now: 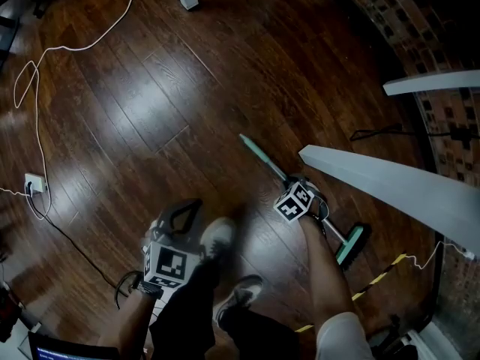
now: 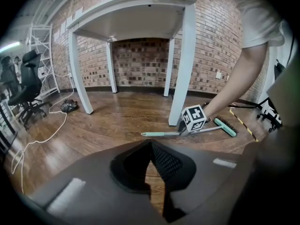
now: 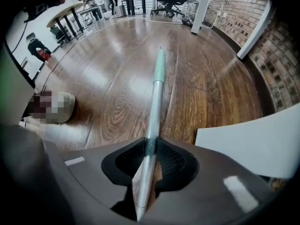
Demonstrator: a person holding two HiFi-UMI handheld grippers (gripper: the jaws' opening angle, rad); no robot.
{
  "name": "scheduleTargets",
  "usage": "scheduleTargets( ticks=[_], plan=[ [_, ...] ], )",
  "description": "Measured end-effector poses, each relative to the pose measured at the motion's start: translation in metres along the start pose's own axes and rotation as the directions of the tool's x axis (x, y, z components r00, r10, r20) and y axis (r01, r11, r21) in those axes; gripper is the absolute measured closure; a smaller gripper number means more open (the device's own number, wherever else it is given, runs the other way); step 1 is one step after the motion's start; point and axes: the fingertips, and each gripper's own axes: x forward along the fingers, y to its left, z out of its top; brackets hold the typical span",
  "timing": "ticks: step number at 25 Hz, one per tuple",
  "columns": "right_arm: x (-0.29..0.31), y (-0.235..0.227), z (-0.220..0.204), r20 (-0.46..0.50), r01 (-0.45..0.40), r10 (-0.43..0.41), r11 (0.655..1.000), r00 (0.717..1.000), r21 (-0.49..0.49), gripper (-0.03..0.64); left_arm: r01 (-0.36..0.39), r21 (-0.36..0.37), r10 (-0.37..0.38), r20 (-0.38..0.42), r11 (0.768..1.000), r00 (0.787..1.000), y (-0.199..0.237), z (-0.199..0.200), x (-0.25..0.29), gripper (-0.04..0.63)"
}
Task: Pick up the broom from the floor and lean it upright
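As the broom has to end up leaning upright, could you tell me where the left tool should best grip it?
Probably the green handle end, from above: the broom lies flat on the floor, that end is free, and the right tool clamps the shaft nearer the brush head.

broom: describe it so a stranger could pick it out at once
Start at the white table by the brick wall. On the wood floor beside it lies the broom, held by the right gripper: a straight silver pole with mint-green tip and brush head.
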Motion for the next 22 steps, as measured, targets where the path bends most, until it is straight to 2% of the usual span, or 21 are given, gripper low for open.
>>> scheduleTargets(
  ticks=[5, 11, 17, 22],
  plan=[
    [-0.07, 0.005, 0.003, 0.041, 0.01, -0.01, 1.0, 0.999, -0.013, 0.522, -0.009, -0.015, 0.01, 0.018, 1.0, 1.0, 0.003, 0.049, -0.026, 0.597],
    [-0.164, 0.024, -0.01, 0.086, 0.016, -0.019, 0.999, 0.996, 0.034, 0.528, 0.065, 0.039, -0.067, 0.05, 0.997, 0.996, -0.021, 0.135, -0.053, 0.597],
    [-0.252, 0.033, -0.035, 0.128, 0.04, -0.047, 0.997, 0.991, 0.061, 0.528, 0.165, 0.102, -0.173, 0.078, 0.981, 0.982, -0.056, 0.21, -0.072, 0.597],
    [-0.314, 0.009, -0.066, 0.181, 0.087, -0.116, 0.983, 0.977, 0.162, 0.526, 0.189, 0.082, -0.195, 0.074, 0.979, 0.978, -0.062, 0.257, -0.07, 0.597]
  ],
)
